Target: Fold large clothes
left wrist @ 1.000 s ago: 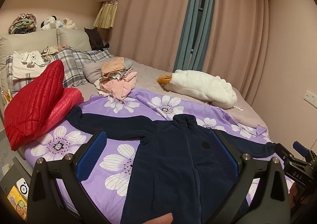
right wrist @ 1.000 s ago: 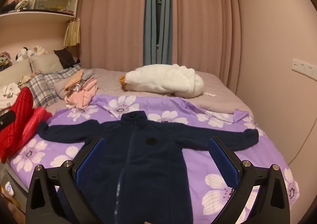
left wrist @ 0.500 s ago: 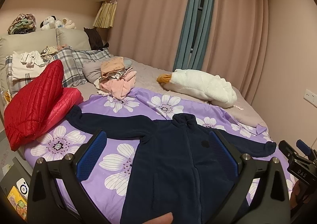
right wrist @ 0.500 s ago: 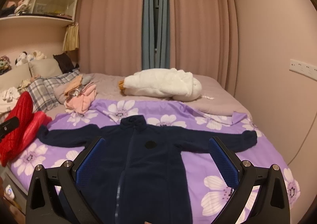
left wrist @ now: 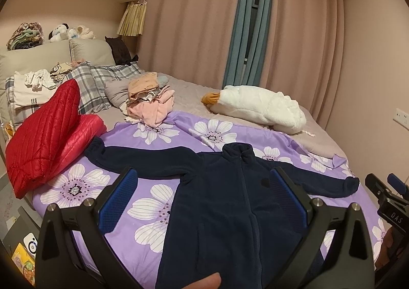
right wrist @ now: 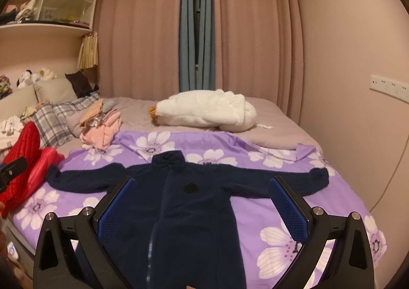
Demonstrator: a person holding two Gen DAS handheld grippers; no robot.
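Across the near half of the bed, I see the dark navy zip-front fleece jacket (right wrist: 189, 202) lying flat and face up on the purple bedspread printed with white flowers (right wrist: 288, 217), collar toward the far side and both sleeves spread straight out left and right. I hold my left gripper (left wrist: 204, 202) above the jacket's body with its blue-padded jaws set wide and nothing between them; a fingertip shows at the bottom edge of that view. My right gripper (right wrist: 203, 206) hovers over the jacket too, jaws just as wide and empty, and it also shows at the right edge of the left wrist view. To the left, a red quilted puffer jacket (left wrist: 48, 135) is heaped just beside the left sleeve cuff. Farther back sit a pile of pink and beige folded clothes (left wrist: 149, 100) and a white plush goose with an orange beak (right wrist: 204, 110), lying on the grey-pink blanket near the curtains.
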